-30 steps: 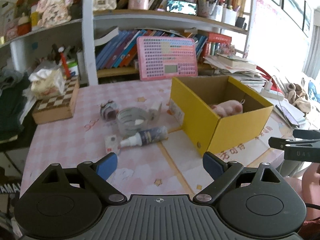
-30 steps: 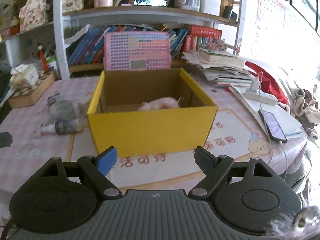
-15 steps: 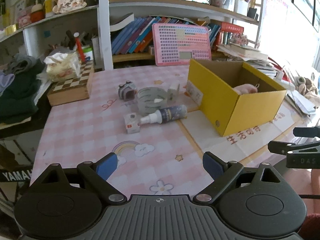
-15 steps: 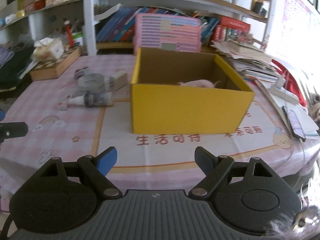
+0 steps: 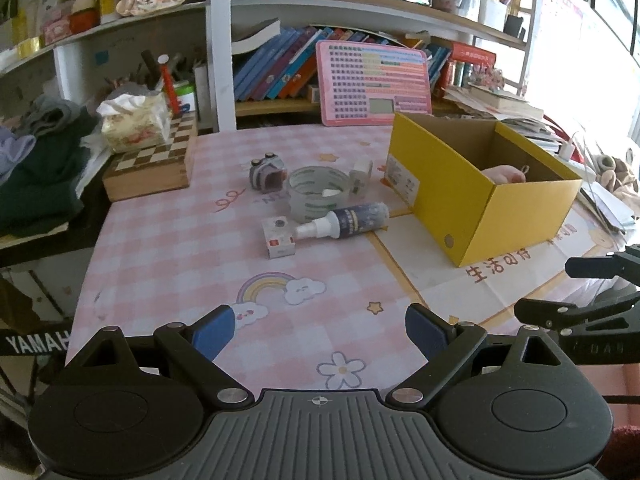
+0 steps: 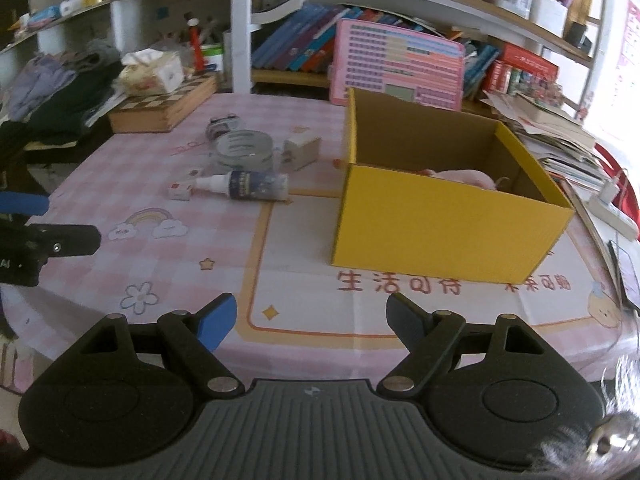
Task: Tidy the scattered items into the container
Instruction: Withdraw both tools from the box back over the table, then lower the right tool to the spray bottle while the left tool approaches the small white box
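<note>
Left wrist view: left gripper (image 5: pixel 318 330) jaws spread wide, nothing between them, hovering over the near edge of the pink tablecloth (image 5: pixel 168 248). Scattered items sit well ahead in a tight cluster: spray bottle (image 5: pixel 346 220) lying on its side, nozzle end touching a small white cube (image 5: pixel 279 236), tape roll (image 5: pixel 318 192) just behind it, small white box (image 5: pixel 361 176) beside the tape, a striped grey toy (image 5: pixel 266 174) to the tape's left. Yellow box (image 5: pixel 460 200) stands right of the cluster, open top, a pink soft item (image 5: pixel 505 173) already inside. Right gripper's fingers poke in from the right edge.

Risk: items are packed together, so going for the bottle could knock the cube or roll the bottle away; it is round and lying flat. The tape roll is wide and might not fit the jaws cleanly.

Right wrist view: right gripper (image 6: pixel 310 318) jaws are closing a little, nothing between them, pads apart. Yellow box (image 6: pixel 440 224) sits straight ahead and near; spray bottle (image 6: pixel 250 184), tape roll (image 6: pixel 244 148) and white box (image 6: pixel 301 152) lie off to the left, well apart from this gripper. Left gripper's finger shows at the left edge.

Risk: both tools heading to the same cluster may collide; a bumped box wall could shift the container.
</note>
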The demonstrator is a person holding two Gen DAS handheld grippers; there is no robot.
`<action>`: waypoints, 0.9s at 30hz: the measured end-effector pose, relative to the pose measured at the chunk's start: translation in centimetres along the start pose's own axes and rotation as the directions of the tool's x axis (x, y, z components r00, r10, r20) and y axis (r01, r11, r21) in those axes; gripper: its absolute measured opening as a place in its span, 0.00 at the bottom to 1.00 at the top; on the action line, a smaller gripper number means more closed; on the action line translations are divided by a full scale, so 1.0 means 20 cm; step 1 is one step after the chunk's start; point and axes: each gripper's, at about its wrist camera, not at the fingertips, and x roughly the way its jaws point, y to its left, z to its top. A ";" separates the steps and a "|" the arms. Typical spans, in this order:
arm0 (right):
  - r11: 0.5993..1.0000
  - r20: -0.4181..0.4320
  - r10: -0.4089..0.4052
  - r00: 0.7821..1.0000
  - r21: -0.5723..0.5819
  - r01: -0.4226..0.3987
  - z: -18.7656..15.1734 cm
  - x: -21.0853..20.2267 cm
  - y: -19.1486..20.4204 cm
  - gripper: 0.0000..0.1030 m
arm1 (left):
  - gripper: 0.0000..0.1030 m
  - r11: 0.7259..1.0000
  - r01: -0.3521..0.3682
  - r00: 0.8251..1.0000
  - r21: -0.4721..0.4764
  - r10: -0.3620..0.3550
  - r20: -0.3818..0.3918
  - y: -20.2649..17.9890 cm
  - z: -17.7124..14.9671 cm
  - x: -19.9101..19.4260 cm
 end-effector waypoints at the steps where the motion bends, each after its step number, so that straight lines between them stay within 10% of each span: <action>1: 1.000 -0.001 0.004 1.000 -0.004 -0.004 0.00 0.00 0.01 0.79 | 0.92 1.000 0.000 1.000 -0.001 0.000 -0.001 0.00 0.00 0.00; 27: 0.984 -0.011 0.124 0.992 -0.128 -0.125 0.18 0.19 0.22 0.62 | 0.91 0.999 -0.046 0.999 -0.008 0.046 0.019 0.13 0.04 0.08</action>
